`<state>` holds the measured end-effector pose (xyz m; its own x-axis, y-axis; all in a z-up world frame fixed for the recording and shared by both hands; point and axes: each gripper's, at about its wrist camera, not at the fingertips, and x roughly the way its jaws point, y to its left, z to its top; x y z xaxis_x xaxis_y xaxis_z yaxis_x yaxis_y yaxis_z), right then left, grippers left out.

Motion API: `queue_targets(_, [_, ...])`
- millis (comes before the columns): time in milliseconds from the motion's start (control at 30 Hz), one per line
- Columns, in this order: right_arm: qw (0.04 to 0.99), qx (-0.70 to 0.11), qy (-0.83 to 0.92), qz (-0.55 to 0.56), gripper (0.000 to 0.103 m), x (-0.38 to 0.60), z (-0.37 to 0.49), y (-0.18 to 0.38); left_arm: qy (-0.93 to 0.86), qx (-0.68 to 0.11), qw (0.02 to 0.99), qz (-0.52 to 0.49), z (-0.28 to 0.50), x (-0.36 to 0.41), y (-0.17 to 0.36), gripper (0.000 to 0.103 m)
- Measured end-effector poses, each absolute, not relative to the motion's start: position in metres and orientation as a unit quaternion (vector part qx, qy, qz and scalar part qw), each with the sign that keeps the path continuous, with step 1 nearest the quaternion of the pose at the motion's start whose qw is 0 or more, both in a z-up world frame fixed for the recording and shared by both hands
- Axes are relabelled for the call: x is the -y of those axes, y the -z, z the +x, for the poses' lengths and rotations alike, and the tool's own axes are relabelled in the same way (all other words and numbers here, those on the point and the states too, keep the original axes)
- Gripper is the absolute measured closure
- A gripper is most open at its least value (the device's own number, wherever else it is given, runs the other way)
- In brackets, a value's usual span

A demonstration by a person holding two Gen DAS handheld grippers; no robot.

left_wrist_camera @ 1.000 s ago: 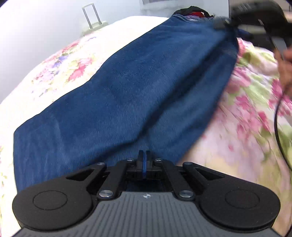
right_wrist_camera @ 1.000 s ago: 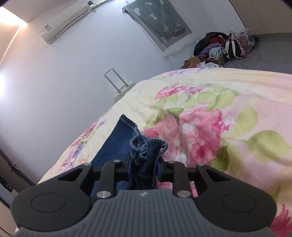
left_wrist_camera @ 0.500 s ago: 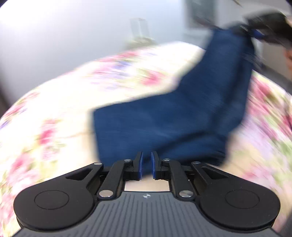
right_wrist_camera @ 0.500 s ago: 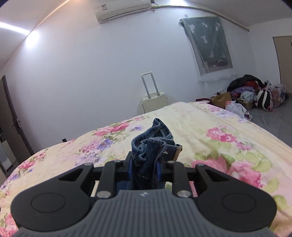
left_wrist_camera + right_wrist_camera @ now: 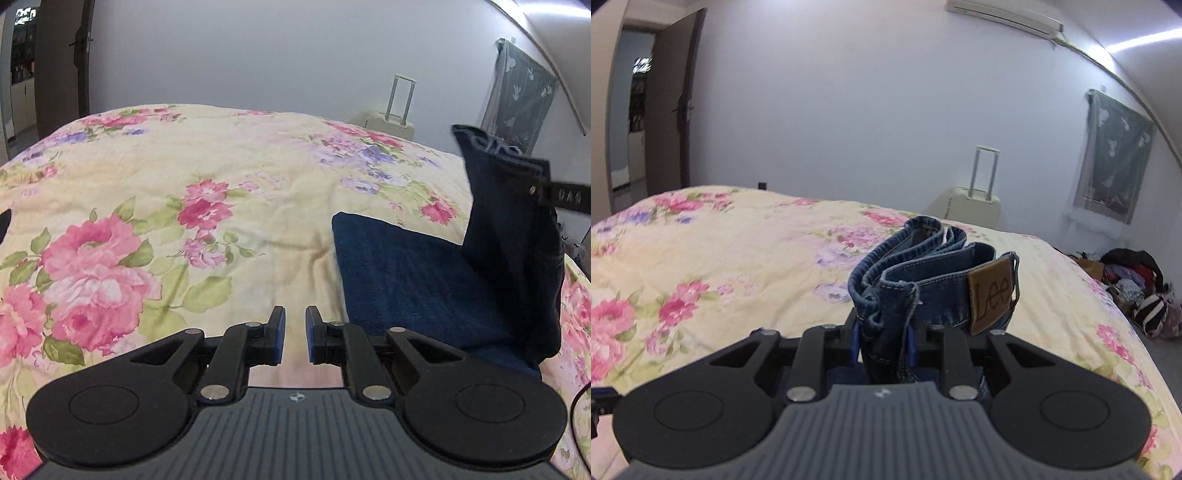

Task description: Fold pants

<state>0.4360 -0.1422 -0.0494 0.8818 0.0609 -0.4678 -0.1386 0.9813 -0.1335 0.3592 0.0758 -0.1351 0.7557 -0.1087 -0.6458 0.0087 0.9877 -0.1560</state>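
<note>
- Gripping the bunched waistband of the jeans (image 5: pixel 923 280), the right gripper (image 5: pixel 882 341) holds that end up over the floral bedspread (image 5: pixel 720 258).
- Left gripper (image 5: pixel 294 334) is let go, nothing between its pads; the denim lies just to its right.
- Leather patch (image 5: pixel 991 293) reads "Lee".

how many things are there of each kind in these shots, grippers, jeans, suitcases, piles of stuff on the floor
grippers: 2, left gripper open and empty, right gripper shut on the jeans
jeans: 1
suitcases: 1, cream suitcase by the wall
piles on the floor: 1, clothes and bags pile
total: 5
</note>
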Motion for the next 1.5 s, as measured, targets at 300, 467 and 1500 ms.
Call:
queue_targets(300, [0.897, -0.385, -0.185, -0.116, 0.084, 0.056, 0.424, 0.164, 0.064, -0.344, 0.927, -0.134, 0.363, -0.092, 0.139, 0.088])
queue_targets(467, [0.889, -0.398, -0.211, -0.080, 0.061, 0.069, 0.427, 0.176, 0.087, -0.340, 0.917, -0.188, 0.367, -0.099, 0.142, 0.076])
queue_targets(1500, [0.943, -0.295, -0.041, 0.149, 0.062, 0.302, 0.386, 0.179, 0.112, -0.268, 0.957, 0.004, 0.372, 0.028, 0.144, 0.094])
